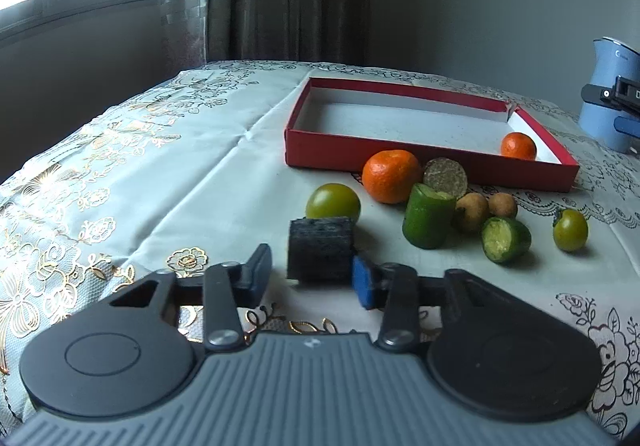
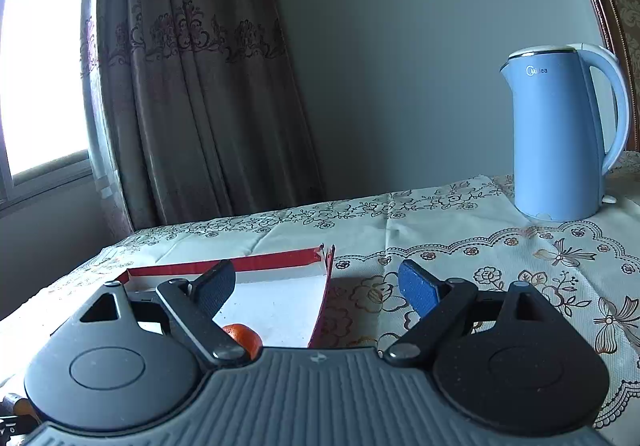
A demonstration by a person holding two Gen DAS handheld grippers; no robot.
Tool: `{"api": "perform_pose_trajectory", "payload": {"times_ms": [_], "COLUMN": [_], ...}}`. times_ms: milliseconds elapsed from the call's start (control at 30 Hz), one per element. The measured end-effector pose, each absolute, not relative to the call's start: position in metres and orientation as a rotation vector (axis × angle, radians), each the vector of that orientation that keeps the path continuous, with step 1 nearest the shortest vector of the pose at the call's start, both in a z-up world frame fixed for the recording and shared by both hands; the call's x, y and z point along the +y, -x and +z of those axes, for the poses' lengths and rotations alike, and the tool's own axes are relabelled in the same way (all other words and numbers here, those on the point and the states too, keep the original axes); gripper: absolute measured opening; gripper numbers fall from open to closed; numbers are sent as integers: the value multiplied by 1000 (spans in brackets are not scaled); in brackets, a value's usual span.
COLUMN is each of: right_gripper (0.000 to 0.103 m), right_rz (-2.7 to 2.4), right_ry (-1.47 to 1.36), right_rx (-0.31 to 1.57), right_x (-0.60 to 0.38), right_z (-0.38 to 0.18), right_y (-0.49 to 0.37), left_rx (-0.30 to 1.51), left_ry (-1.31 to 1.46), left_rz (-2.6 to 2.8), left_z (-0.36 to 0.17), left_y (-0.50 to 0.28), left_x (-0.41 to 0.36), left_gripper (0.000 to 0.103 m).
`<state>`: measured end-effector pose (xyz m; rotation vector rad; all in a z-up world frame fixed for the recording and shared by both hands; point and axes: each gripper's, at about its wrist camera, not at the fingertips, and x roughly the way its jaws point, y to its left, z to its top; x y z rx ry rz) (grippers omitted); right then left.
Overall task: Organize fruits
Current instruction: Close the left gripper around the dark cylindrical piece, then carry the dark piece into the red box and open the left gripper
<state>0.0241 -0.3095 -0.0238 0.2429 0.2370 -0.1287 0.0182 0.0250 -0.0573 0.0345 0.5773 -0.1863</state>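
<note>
The left tongs point(image 1: 312, 274) stand open low over the desk point(image 1: 180, 174), their pads either side of a dark block point(image 1: 320, 248) that looks to touch the right pad only. To take it well, centre it between the pads before closing — a one-sided push would slide it into the green tomato point(image 1: 333, 201) just behind. Beyond lie more loose fruits: a large orange point(image 1: 391, 176), two cut green pieces point(image 1: 427, 216), a round brownish slice point(image 1: 445, 177), two small brown fruits point(image 1: 488, 207) and another green tomato point(image 1: 570, 230). Farther back sits the red box point(image 1: 320, 156), holding only a small orange point(image 1: 518, 146) in its near right corner. The right tongs point(image 2: 316, 292) hang open and empty above that corner — keep them clear of the wall. A blue kettle point(image 2: 560, 134) stands at the far edge.
</note>
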Motion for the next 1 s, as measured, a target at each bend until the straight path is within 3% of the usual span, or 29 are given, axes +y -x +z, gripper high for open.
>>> {"api": "perform_pose_trajectory", "payload": {"times_ms": [267,667,833,1000], "right_gripper": [89,89,89,90], "right_rz": [-170,-334,-286,-270], "right_ry": [-202,-176,-281,-200], "right_rx": [261,438,517,634], "right_x": [-307,-319,-331,-307], "right_z": [-26,-38,-36,-51], "right_y": [-27,-39,-17,8], "left_rx": [572,559,557,557], "left_ry": [-34,-18,-18,8], "left_rz": [-199,-197,-194,-199], "left_z": [-56,-58,-57,-57], "left_y": [-17,-15,-15,-16], "left_x": [25,25,24,28], "left_gripper": [30,30,30,30]}}
